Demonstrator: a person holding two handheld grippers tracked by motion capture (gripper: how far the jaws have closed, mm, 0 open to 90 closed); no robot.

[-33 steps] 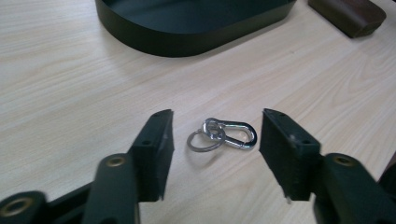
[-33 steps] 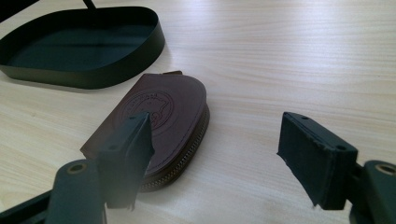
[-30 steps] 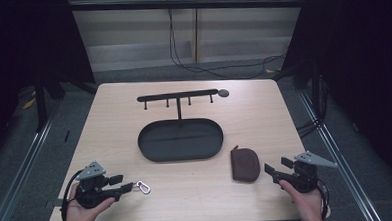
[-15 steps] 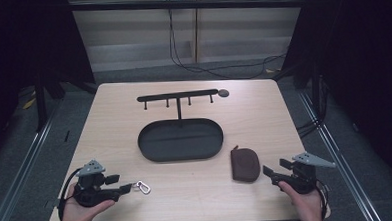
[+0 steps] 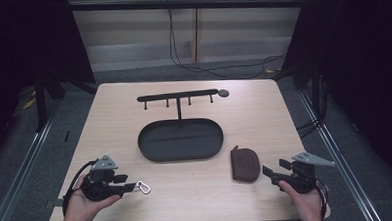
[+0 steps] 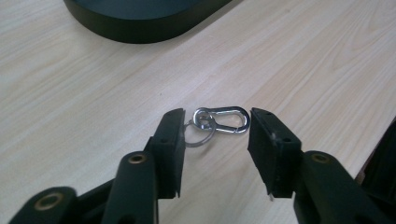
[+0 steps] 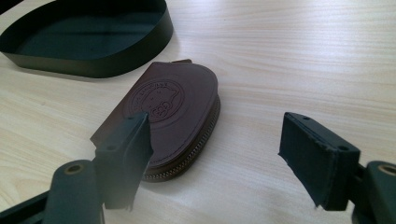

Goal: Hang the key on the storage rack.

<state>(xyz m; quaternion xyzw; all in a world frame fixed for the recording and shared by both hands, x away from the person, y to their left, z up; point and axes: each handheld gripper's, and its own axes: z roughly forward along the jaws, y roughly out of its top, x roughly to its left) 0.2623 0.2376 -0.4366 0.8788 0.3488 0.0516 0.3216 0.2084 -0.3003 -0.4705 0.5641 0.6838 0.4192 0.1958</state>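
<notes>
Carabiner clip [image 6: 222, 120] with key ring lies flat on the bench [image 5: 197, 190], between the jaws of the left tool [image 5: 132, 186], which have just been closing without yet pressing it. Judged light, rigid, slippery metal; grip across the clip's long sides. Soft leather pouch [image 7: 173, 116] lies before the spread right tool [image 7: 215, 158].

- We saw a shiny, polished metal carabiner [image 6: 223, 120].
- We noted a matt, embossed brown leather pouch [image 7: 173, 119].
- The tabletop [image 5: 249, 113] looked like smooth pale wood grain.
- The tray [image 5: 180, 139] was matt black.
</notes>
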